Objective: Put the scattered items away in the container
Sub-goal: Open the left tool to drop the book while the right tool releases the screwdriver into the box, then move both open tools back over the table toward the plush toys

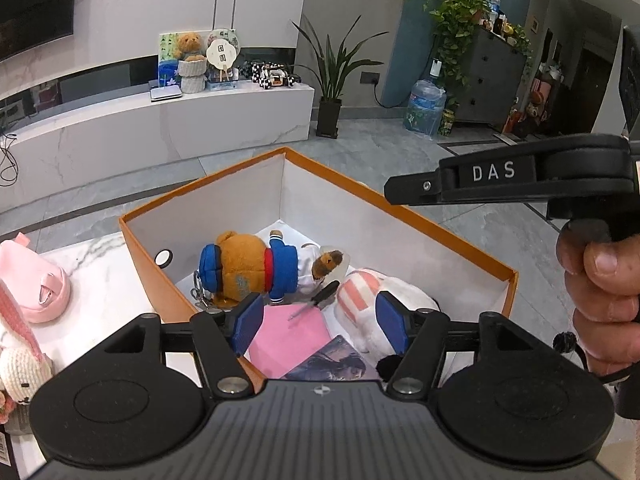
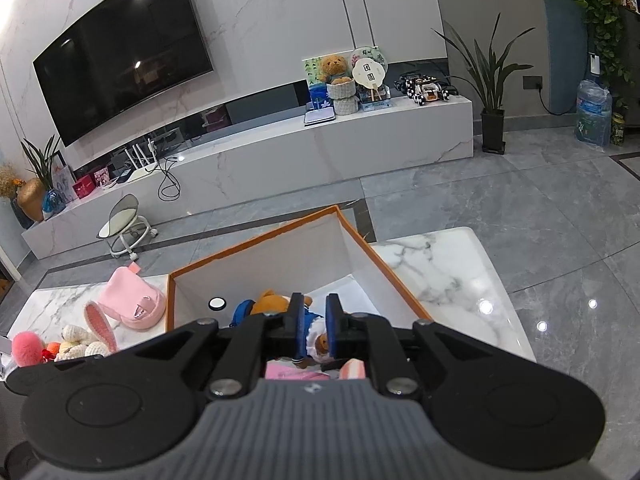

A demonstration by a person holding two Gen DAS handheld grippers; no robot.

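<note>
Left gripper [image 1: 318, 326] spread over orange box [image 1: 138, 240], nothing between pads. Right gripper [image 2: 313, 326] narrowly parted, empty. Pink hat [image 2: 134, 300] on table beside box: soft, light; pinch crown fold.

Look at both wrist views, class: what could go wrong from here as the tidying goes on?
1. The box stands near the table edge; a push from either gripper might shove it off.
2. Scissors lie among the toys in the box; dropping more in could bury them or snag a plush.
3. The pink hat and crochet rabbit wait left of the box; a sweeping reach could knock them down.
</note>
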